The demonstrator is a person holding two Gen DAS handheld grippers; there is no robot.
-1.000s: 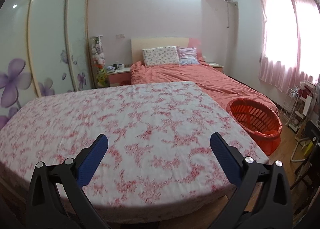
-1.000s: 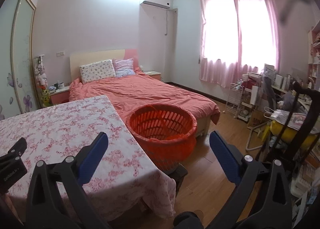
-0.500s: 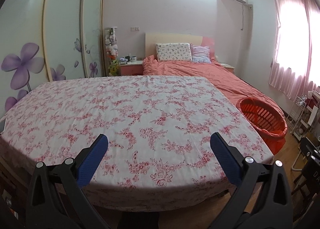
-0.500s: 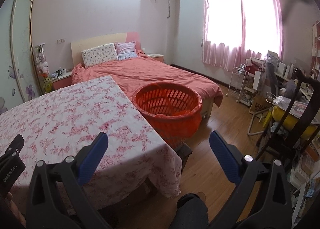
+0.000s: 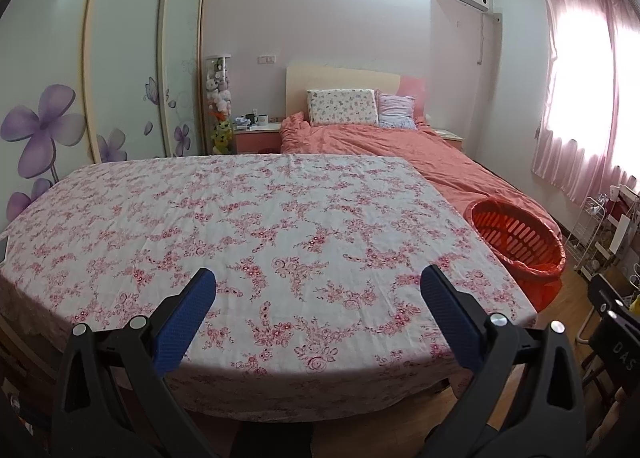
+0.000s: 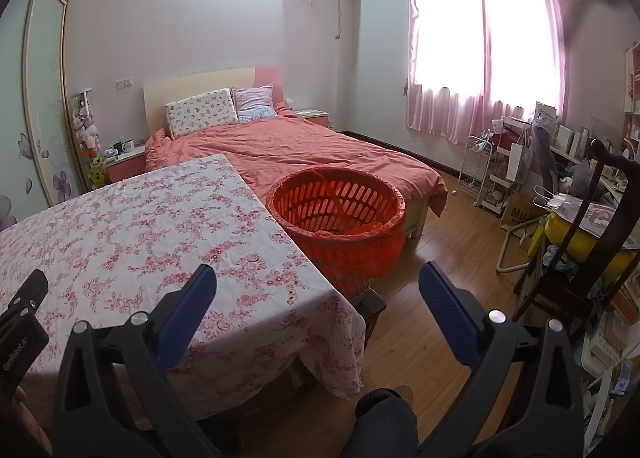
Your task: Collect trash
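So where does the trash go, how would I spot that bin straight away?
Find the big table under the pink floral tablecloth. At its right edge, between the table and the salmon-covered bed, stands the round orange slotted basket lined with an orange bag. It is the only open container beside the table.

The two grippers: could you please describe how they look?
The left gripper and right gripper look alike: black angular plastic frames with silver pivot bolts and two long fingers faced with textured blue pads. No cables show.
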